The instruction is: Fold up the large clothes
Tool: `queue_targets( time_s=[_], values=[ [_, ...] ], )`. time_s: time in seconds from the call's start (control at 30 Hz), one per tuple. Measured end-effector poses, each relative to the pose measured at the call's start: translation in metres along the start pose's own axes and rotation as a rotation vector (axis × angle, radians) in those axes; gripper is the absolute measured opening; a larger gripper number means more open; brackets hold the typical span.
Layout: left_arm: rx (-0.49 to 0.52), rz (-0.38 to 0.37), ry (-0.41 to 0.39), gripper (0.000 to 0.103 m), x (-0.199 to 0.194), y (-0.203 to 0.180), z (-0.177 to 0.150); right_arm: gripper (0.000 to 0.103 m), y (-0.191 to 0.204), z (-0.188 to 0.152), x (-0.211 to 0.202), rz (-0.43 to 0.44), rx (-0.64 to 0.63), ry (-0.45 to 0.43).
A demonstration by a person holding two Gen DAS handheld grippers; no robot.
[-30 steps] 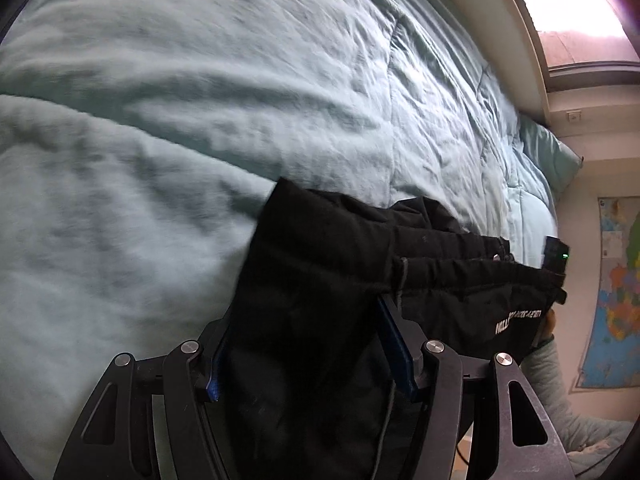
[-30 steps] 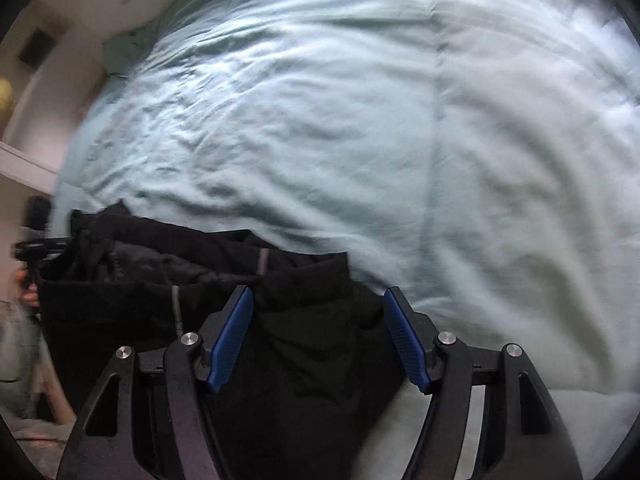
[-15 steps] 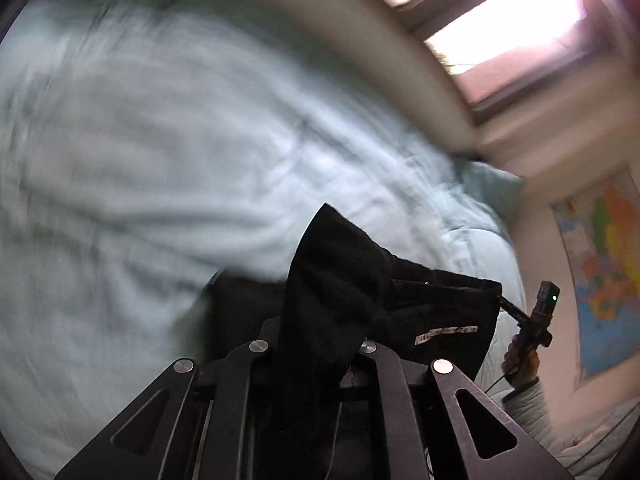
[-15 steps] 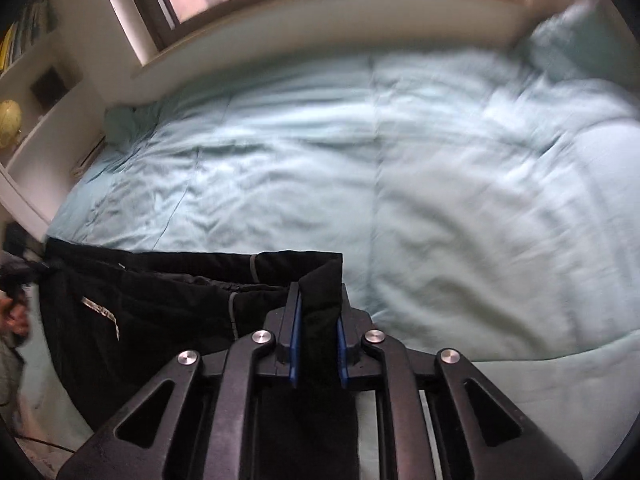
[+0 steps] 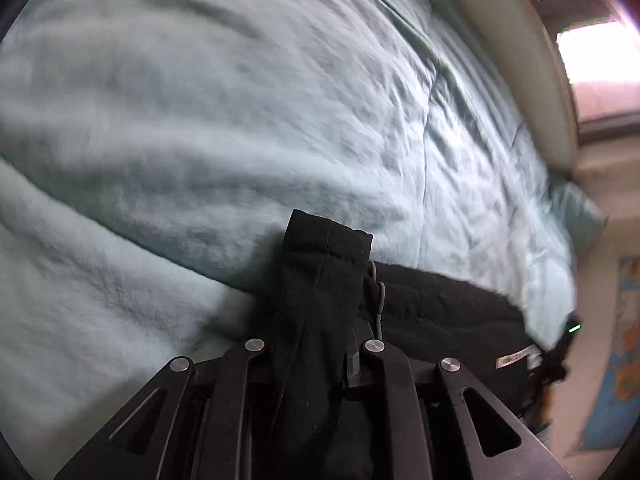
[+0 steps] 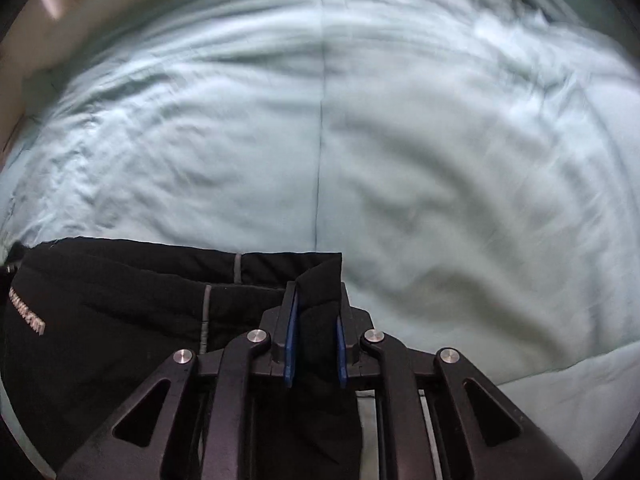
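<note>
A black garment (image 5: 440,312) with a pale printed label lies on the light green duvet (image 5: 240,120). My left gripper (image 5: 316,340) pinches a raised fold of its edge. The cloth stands up between the pads and hides them, and the jaws are opening slightly while still pressing on it. In the right wrist view the same black garment (image 6: 120,312) spreads to the left over the duvet (image 6: 440,160). My right gripper (image 6: 316,312) is shut on a corner of it, which the blue pads (image 6: 290,332) squeeze. The garment's ends below both grippers are hidden.
The duvet covers a wide bed beyond both grippers. A pillow (image 5: 576,212) lies at the bed's far end under a bright window (image 5: 600,52). A coloured map (image 5: 616,360) hangs on the wall at the right.
Both grippers went from open around the garment's edge to shut on it. They lifted and tilted up toward the window, then came back down toward the bed with the cloth.
</note>
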State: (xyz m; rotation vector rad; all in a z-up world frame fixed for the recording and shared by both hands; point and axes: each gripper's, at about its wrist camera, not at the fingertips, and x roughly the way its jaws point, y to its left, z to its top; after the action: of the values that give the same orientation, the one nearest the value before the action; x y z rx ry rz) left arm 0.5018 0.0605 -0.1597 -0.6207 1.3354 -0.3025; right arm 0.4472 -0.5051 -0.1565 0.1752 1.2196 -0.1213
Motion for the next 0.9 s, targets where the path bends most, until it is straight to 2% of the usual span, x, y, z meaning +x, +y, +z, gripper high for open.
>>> queue_targets(
  time_s=[0.07, 0.17, 0.23, 0.3, 0.37, 0.43, 0.53, 0.6, 0.67, 0.77, 0.83, 0.9],
  values=[
    [-0.026, -0.03, 0.02, 0.019, 0.001, 0.005, 0.004, 0.021, -0.001, -0.005, 0.01, -0.007, 0.02, 0.011],
    [0.001, -0.025, 0.033, 0.025, -0.01, 0.001, 0.001, 0.028, -0.003, -0.006, 0.011, -0.034, 0.024, 0.02],
    [0.002, -0.029, 0.038, 0.027, -0.026, -0.005, 0.002, 0.045, -0.01, -0.006, -0.001, -0.039, 0.056, 0.015],
    [0.039, -0.049, 0.035, 0.029, -0.052, -0.014, -0.001, 0.051, -0.012, -0.007, -0.017, -0.059, 0.076, -0.006],
    [0.092, -0.062, 0.009, 0.032, -0.077, -0.022, -0.002, 0.051, -0.013, -0.012, -0.047, -0.065, 0.08, -0.059],
    [0.103, -0.072, -0.019, 0.034, -0.099, -0.022, -0.002, 0.052, -0.008, -0.023, -0.075, -0.078, 0.07, -0.101],
    [0.116, 0.0, -0.1, 0.034, -0.13, -0.022, -0.005, 0.052, 0.011, -0.036, -0.111, -0.051, 0.047, -0.151],
    [0.147, 0.021, -0.114, 0.034, -0.143, -0.029, -0.015, 0.053, 0.025, -0.049, -0.129, -0.029, 0.037, -0.168],
    [0.233, 0.004, -0.097, 0.034, -0.149, -0.051, -0.035, 0.055, 0.046, -0.063, -0.141, 0.026, 0.037, -0.168],
    [0.386, -0.018, -0.033, 0.034, -0.133, -0.103, -0.084, 0.055, 0.083, -0.085, -0.149, 0.083, 0.012, -0.149],
    [0.482, 0.007, 0.009, 0.034, -0.118, -0.129, -0.123, 0.055, 0.11, -0.101, -0.152, 0.089, -0.023, -0.142],
    [0.585, 0.067, 0.031, 0.034, -0.093, -0.154, -0.159, 0.055, 0.128, -0.112, -0.148, 0.107, -0.038, -0.122]
  ],
)
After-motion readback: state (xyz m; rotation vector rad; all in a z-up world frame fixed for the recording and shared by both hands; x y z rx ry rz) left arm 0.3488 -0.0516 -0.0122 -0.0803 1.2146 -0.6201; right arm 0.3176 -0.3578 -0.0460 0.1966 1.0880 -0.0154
